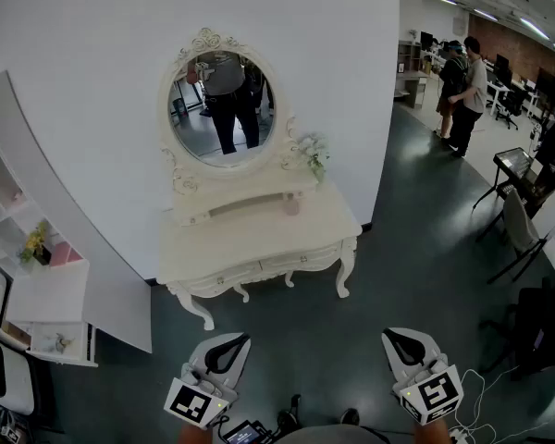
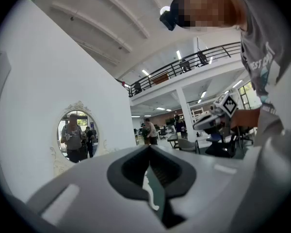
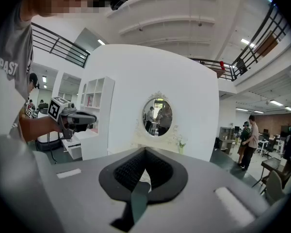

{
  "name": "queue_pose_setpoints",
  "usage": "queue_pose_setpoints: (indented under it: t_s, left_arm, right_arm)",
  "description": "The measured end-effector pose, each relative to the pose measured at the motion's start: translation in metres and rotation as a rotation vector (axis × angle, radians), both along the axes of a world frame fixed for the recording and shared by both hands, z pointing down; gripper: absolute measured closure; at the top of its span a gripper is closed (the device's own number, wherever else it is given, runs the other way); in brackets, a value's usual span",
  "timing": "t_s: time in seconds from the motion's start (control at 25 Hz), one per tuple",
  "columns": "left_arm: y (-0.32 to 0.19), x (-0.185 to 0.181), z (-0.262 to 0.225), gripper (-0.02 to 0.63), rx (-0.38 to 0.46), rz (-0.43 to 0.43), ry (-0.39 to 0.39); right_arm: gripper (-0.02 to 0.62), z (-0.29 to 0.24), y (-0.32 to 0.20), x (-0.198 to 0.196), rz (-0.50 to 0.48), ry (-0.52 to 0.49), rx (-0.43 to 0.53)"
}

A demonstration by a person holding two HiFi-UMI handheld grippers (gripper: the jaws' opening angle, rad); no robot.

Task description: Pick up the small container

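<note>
A small pink container [image 1: 291, 205] stands on the white dressing table [image 1: 259, 243], below the oval mirror [image 1: 220, 107] and next to a spray of flowers [image 1: 313, 152]. Both grippers hang low in the head view, well short of the table over the dark floor. The left gripper [image 1: 227, 348] is shut and holds nothing; its jaws [image 2: 149, 147] meet at the tip. My right gripper [image 1: 405, 345] is likewise shut and bare [image 3: 145, 150]. The container is hidden behind the jaws in both gripper views; the right one shows only the mirror [image 3: 157, 116] and flowers [image 3: 180, 143].
A white shelf unit [image 1: 37, 285] with small items stands left of the table. At the right are a chair [image 1: 523, 234], a black stand [image 1: 513, 163] and floor cables [image 1: 472, 387]. Two people [image 1: 462, 86] stand far back right. Dark floor lies between me and the table.
</note>
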State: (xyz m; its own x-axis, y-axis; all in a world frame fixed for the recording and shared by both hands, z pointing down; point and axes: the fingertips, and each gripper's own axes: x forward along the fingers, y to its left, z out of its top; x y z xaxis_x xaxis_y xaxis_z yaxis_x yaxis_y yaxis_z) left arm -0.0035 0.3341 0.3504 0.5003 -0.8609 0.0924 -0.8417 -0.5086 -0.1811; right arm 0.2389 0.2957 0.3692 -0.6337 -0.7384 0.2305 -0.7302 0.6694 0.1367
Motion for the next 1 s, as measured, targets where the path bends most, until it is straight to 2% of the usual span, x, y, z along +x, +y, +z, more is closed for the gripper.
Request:
queue_pose_setpoints:
  t_s: [1.0]
  left_arm:
    - [-0.01, -0.047, 0.013, 0.604, -0.015, 0.011, 0.014]
  right_arm:
    - [0.598, 0.009, -0.01, -0.045, 0.017, 0.009, -0.034]
